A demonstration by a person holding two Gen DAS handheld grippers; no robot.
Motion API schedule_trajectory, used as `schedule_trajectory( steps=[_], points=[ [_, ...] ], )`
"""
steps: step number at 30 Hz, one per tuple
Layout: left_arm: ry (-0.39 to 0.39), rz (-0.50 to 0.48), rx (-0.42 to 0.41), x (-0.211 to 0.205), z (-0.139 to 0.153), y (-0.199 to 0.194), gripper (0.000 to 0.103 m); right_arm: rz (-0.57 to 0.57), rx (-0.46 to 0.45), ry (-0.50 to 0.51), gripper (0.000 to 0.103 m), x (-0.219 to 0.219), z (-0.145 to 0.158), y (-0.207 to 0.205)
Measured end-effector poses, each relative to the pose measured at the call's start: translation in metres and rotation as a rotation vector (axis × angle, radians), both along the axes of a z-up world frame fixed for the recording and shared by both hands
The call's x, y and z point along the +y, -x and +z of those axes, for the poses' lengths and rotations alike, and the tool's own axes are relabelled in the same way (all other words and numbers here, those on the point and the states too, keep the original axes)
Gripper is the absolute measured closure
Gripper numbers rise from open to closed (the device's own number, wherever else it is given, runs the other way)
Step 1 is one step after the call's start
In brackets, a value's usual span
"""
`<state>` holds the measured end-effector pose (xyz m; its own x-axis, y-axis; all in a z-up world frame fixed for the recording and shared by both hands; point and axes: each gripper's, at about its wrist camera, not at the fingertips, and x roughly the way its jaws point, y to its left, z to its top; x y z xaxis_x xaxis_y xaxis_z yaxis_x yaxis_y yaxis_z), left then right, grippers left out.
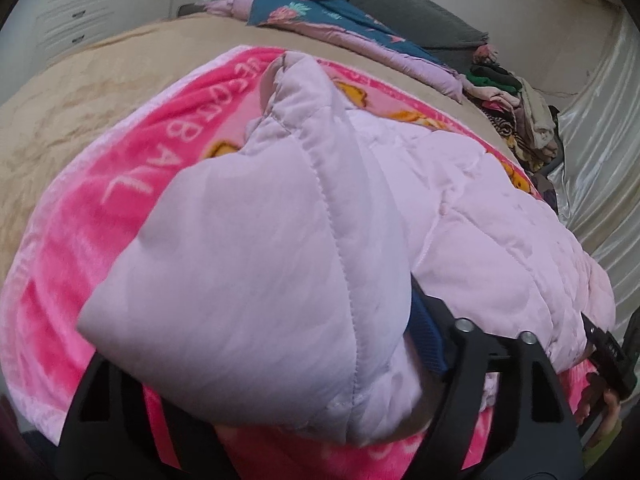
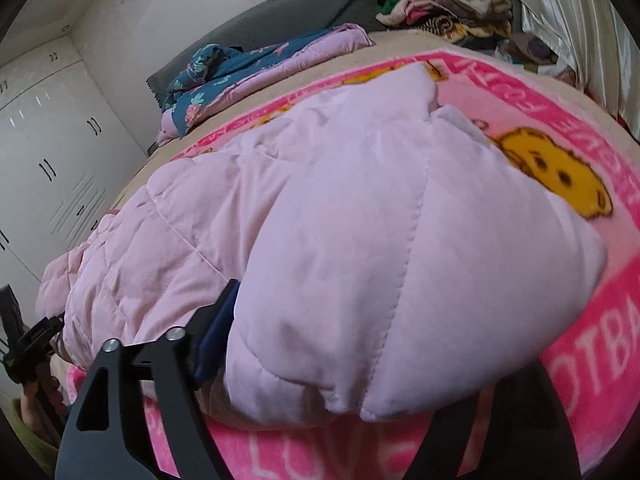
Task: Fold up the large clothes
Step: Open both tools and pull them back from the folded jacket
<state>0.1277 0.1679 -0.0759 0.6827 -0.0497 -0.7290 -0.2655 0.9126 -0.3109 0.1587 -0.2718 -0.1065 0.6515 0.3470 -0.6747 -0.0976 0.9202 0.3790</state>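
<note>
A pale pink quilted jacket (image 1: 304,216) lies on a bright pink printed blanket (image 1: 100,216) on the bed. It also shows in the right wrist view (image 2: 340,216), over the same blanket (image 2: 576,128). My left gripper (image 1: 280,360) is shut on a thick fold of the jacket's left part; the fabric bulges over the fingers and hides the tips. My right gripper (image 2: 360,352) is shut on a fold of the jacket's right part, with the tips hidden too. Each gripper shows at the edge of the other's view.
A tan bedcover (image 1: 100,92) lies under the blanket. A teal floral and lilac quilt (image 1: 312,16) and a dark grey headboard (image 2: 280,12) are at the back. A pile of mixed clothes (image 2: 436,4) sits by shiny curtains (image 1: 600,140). White wardrobes (image 2: 52,152) stand left.
</note>
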Motion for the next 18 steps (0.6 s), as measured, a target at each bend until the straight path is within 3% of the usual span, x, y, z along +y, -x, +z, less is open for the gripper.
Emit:
schedule_trajectory(
  steps=[2,4,10,12,18],
  points=[
    [-0.002,0.017,0.008,0.003,0.001,0.005,0.014,0.001,0.005,0.005,0.017,-0.004,0.003,0.006],
    [-0.004,0.024,0.007,0.005,0.005,0.012,0.01,0.002,0.003,0.02,0.014,-0.007,0.006,0.013],
    [-0.028,0.036,-0.006,0.006,0.018,0.033,0.01,0.0,-0.015,0.082,0.009,-0.009,0.018,0.042],
    [-0.042,0.053,-0.014,0.008,0.023,0.04,0.01,-0.03,-0.05,0.136,0.004,-0.009,0.027,0.054],
    [-0.067,0.071,-0.067,0.009,0.045,0.062,0.01,-0.012,-0.137,0.214,0.004,-0.003,0.052,0.078]
  ],
)
